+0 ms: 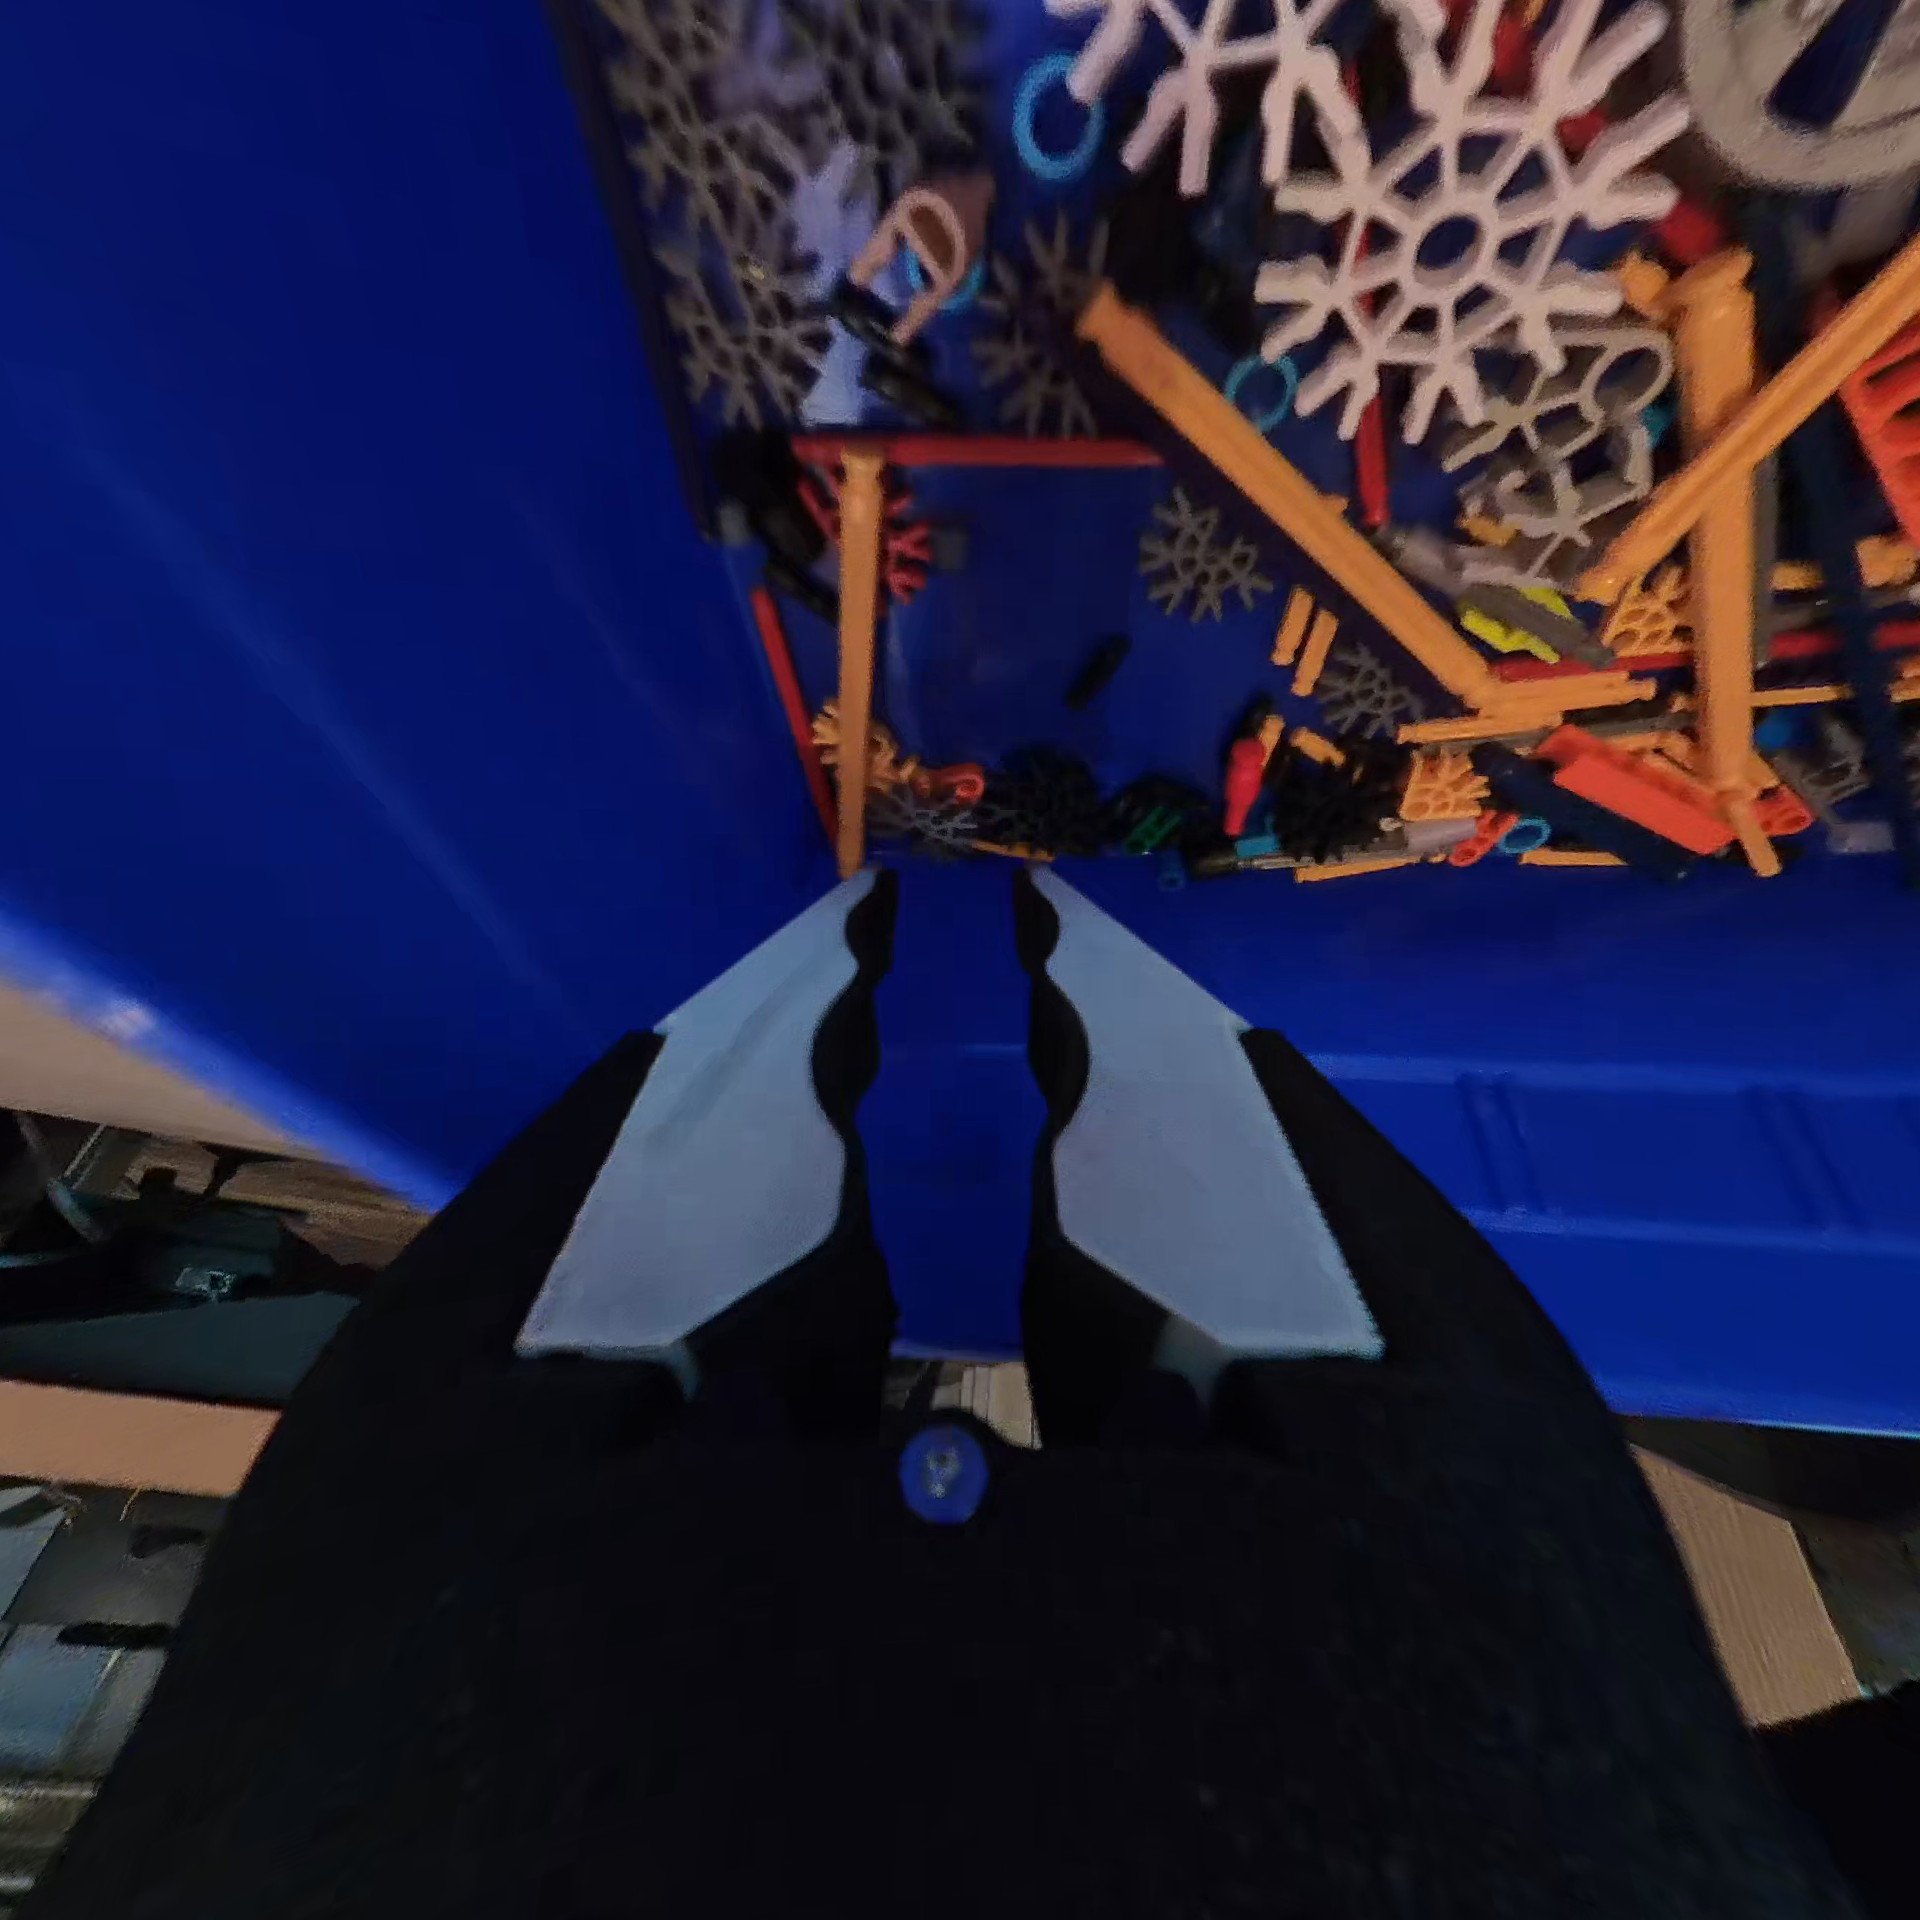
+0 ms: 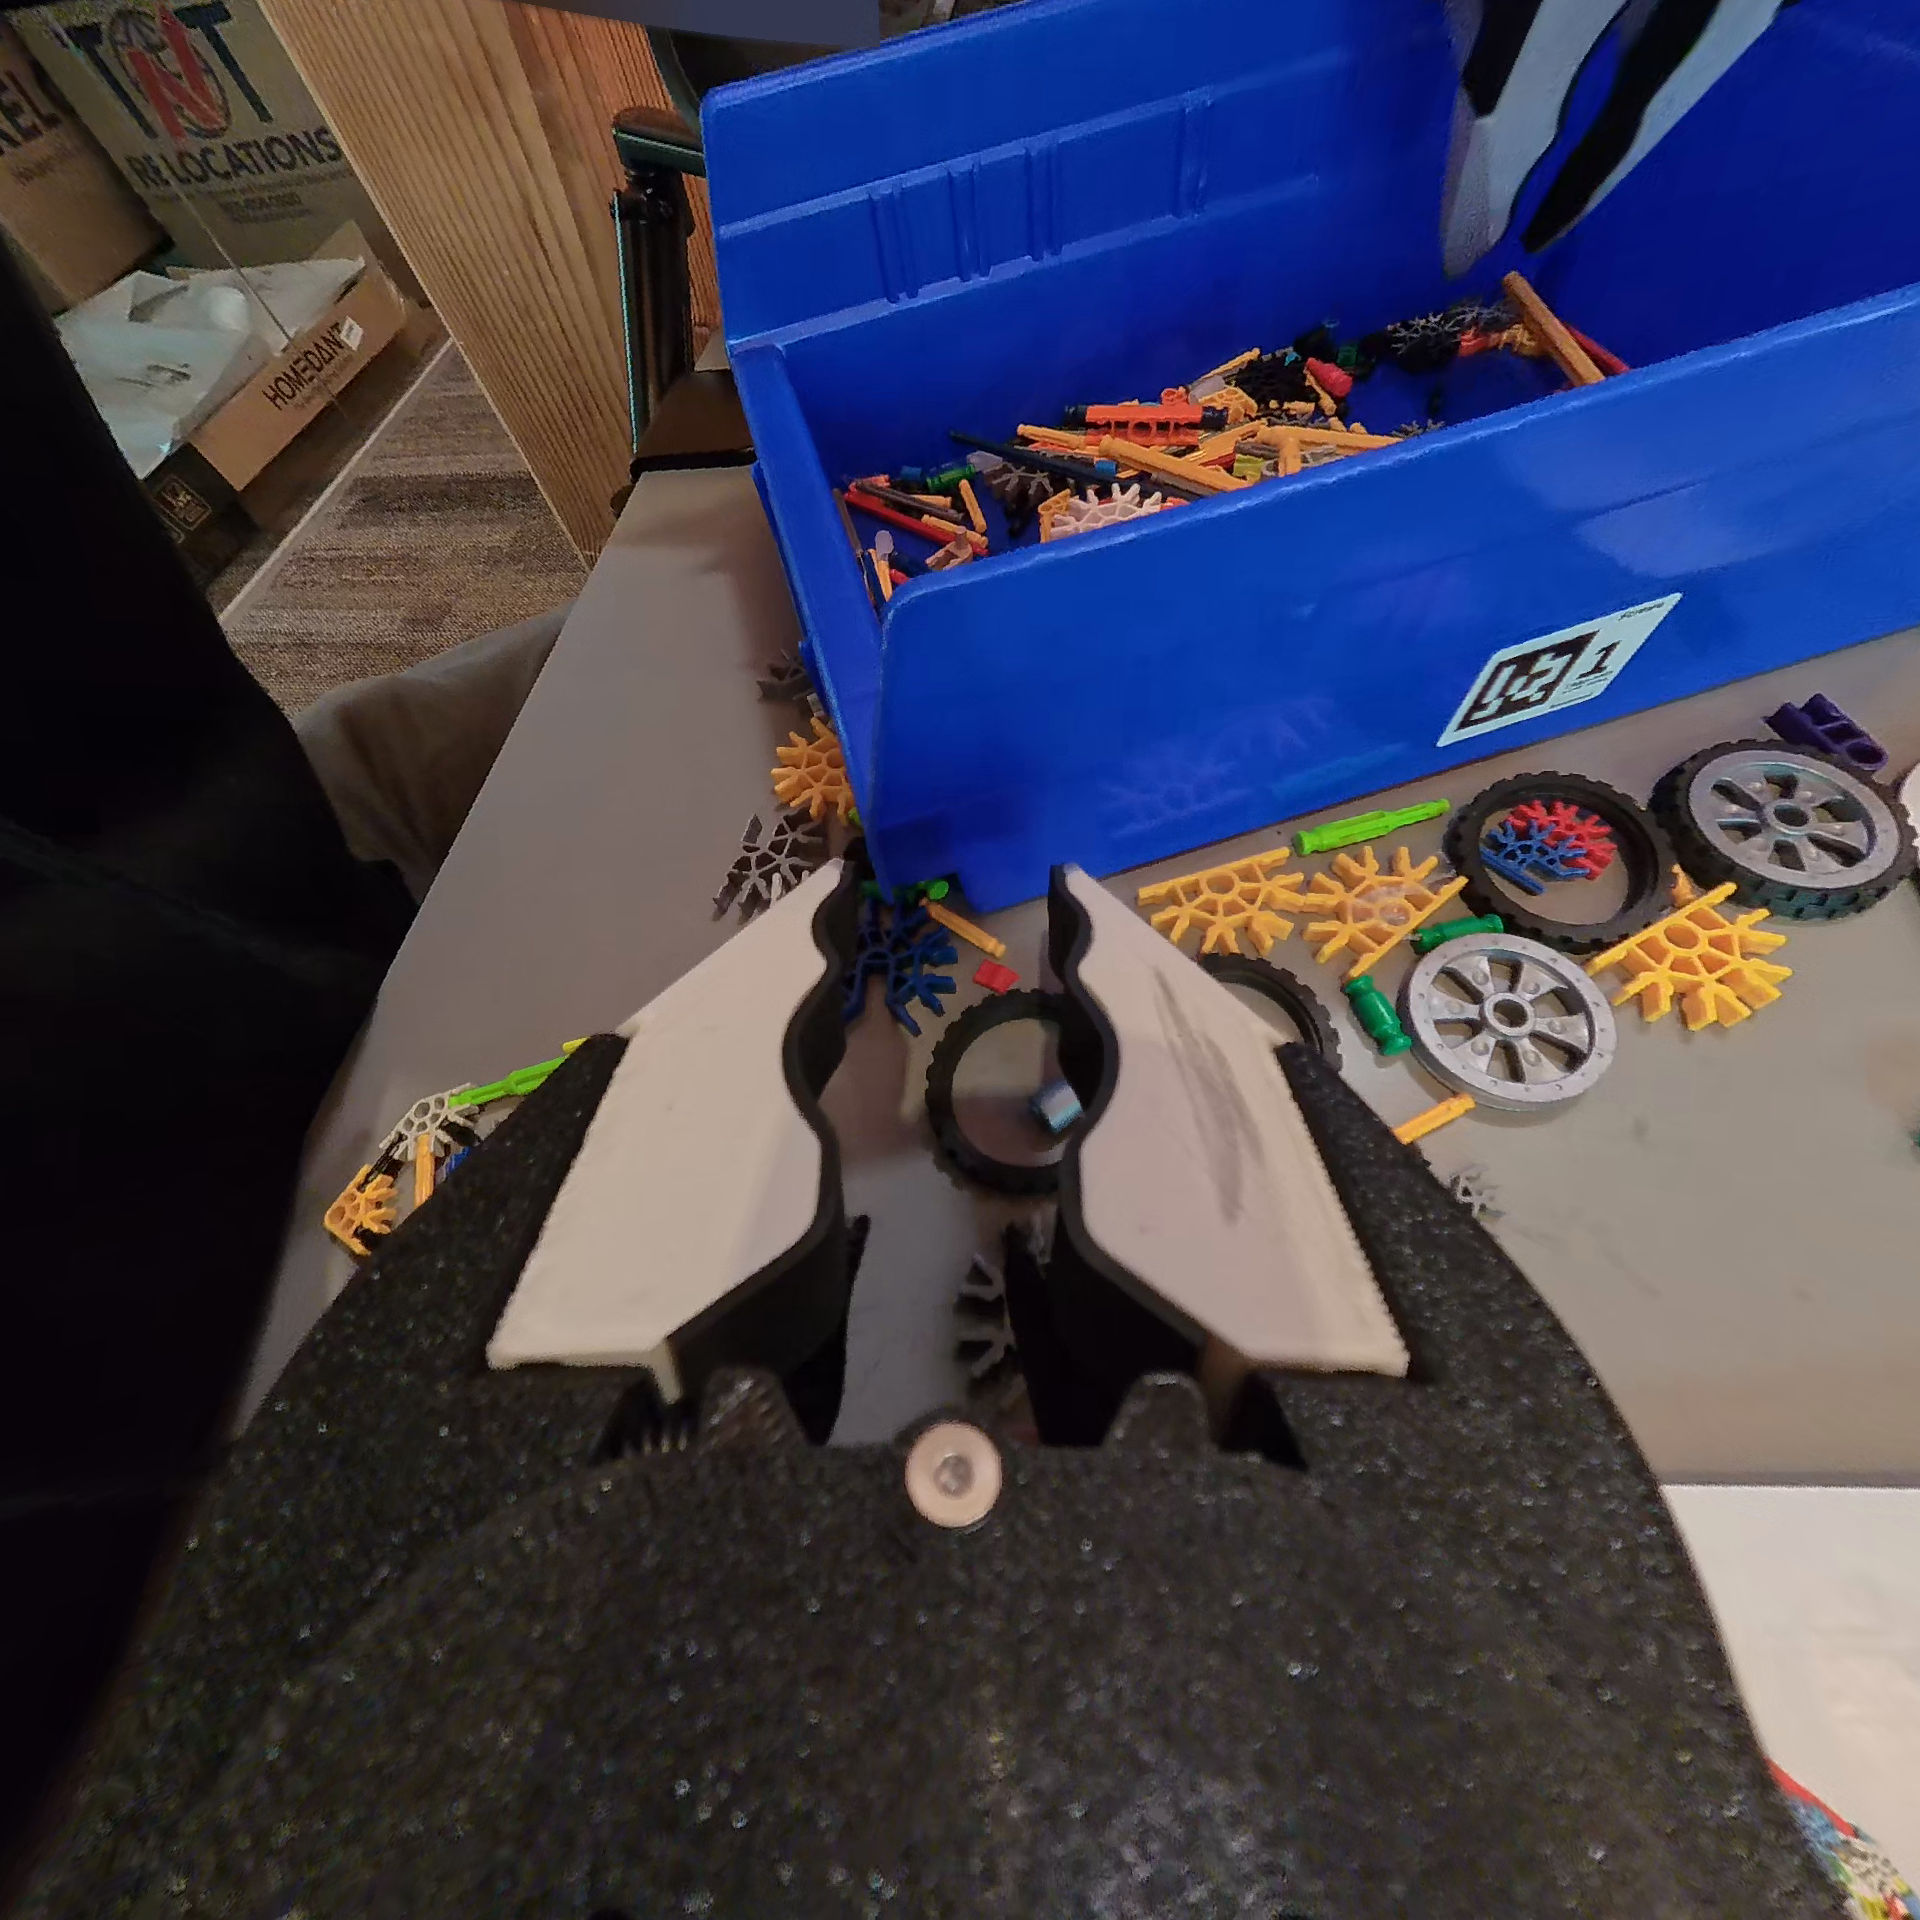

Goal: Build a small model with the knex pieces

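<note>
- The left hand-held gripper (image 1: 956,883) hangs over the blue plastic bin (image 2: 1247,707), its tips level with the near wall. The jaws stand a little apart with nothing between them.
- Just beyond those tips, against the bin's inner wall, lies a jumble of construction-toy pieces: an upright orange rod (image 1: 857,665), a red rod (image 1: 977,453) across its top, and black spoked connectors (image 1: 1039,800). They lie as if tipped in loose, so they pile up in the corner.
- Deeper in the bin sit white snowflake-shaped connectors (image 1: 1444,249), flat and lacy, over crossed orange rods.
- The right hand-held gripper (image 2: 948,894) hovers low over the grey worktop (image 2: 623,727), just in front of the bin's outer wall. Its jaws are spread wide and empty.
- Between and below the right fingers rests a black rubber tyre (image 2: 997,1101), ribbed and hollow, with a small blue bit inside. A blue connector (image 2: 904,961) lies just beyond it.
- To the right of the tyre are yellow fan-shaped connectors (image 2: 1226,899), a grey spoked wheel hub (image 2: 1507,1018), and a tyred wheel (image 2: 1787,821) close to the bin.
- The bin's smooth, glossy wall bears a pale sticker (image 2: 1558,670).
</note>
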The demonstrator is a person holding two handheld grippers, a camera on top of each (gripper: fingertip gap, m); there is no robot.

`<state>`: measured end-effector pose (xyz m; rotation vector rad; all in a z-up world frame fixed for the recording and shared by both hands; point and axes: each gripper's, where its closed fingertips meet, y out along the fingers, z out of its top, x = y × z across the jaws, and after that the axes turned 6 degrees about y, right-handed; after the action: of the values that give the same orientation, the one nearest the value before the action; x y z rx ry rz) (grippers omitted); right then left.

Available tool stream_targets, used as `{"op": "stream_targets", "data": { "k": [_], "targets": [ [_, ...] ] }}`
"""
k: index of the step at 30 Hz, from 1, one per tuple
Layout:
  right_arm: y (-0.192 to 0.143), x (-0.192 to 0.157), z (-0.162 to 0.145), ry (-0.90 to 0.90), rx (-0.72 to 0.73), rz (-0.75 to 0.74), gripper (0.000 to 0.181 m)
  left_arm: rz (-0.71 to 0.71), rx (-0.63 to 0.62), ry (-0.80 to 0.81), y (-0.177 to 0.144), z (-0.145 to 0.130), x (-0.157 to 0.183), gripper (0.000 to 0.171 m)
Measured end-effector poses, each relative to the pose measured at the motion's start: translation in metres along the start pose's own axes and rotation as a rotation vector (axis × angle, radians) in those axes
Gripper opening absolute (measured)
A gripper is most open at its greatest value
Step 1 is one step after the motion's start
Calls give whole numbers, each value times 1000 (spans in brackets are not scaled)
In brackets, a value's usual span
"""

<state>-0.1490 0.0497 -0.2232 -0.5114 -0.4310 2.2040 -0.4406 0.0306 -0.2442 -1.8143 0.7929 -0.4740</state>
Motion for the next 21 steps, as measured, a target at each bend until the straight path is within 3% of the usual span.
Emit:
{"op": "stream_targets", "data": {
  "k": [5,10,15,21],
  "targets": [
    [0,0,0,1,1,0,35,-9,-17,29,14,7,5,16],
    [-1,0,0,4,3,3,35,52,201,14,-9,41,-6,19],
    [-1,0,0,6,3,3,35,-21,117,30,-9,15,16,15],
    [-1,0,0,-1,-1,2,35,-64,-8,61,6,3,34,5]
  ]
}}
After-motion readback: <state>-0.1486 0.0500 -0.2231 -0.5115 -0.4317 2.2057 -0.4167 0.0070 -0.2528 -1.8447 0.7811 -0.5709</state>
